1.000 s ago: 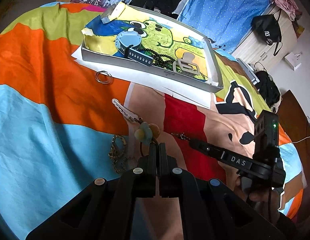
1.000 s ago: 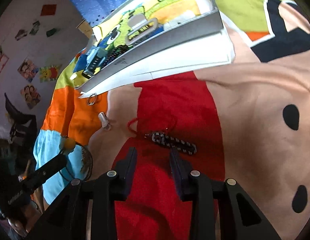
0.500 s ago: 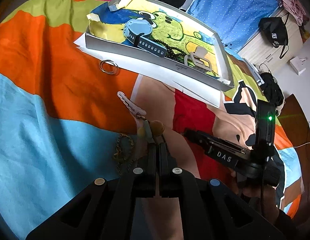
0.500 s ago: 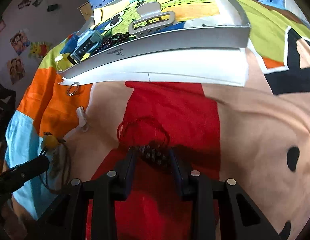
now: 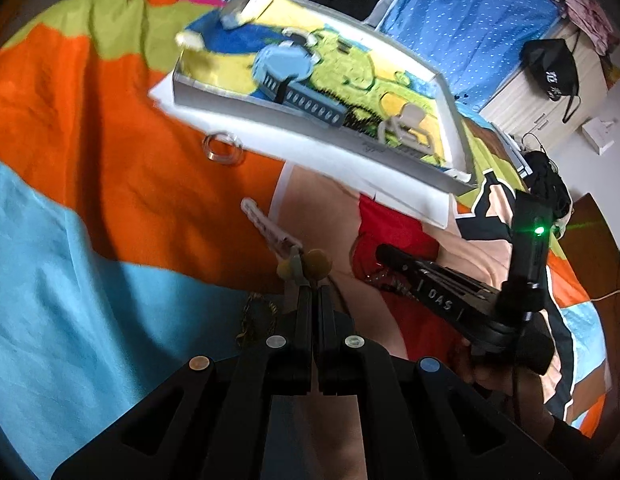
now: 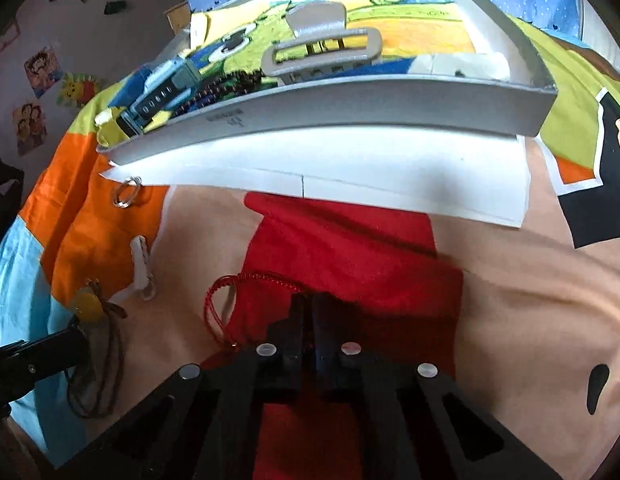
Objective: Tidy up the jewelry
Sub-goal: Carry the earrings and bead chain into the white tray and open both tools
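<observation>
While a bed (image 5: 110, 128) covered in a bright cartoon sheet of orange, blue, green, red and peach fills both views, a shallow grey tray (image 6: 350, 108) sits at its far side on sheets of white paper (image 6: 390, 176). Already lying in the tray are a blue watch (image 5: 286, 68), a strand of dark beads (image 6: 226, 88) and a beige hair claw (image 6: 322, 52).

Still loose on the bed, nearer than the tray, are several smaller pieces. At far left, just beside the paper's corner, lies a clear ring (image 5: 224, 148). Nearer and to its right lies a pale hair clip (image 5: 270, 228). A brownish chain (image 5: 258, 316) lies nearest, on the blue patch.

The left gripper (image 5: 312, 280) has its fingers pressed together, pinching a small ornament with yellow balls (image 5: 310, 266). The right gripper (image 6: 306, 308), seen from the left as a black tool held by a hand (image 5: 490, 376), is closed on a red cord bracelet (image 6: 230, 292) lying on the red patch; the bracelet's beaded part is hidden between the fingers.

Judging by this, the step in hand is picking up 2 loose pieces at once. The next move probably calls for lifting both clear of the sheet, carrying them over the near tray wall and releasing them on bare floor beside the 3 pieces inside, without snagging the cord.
</observation>
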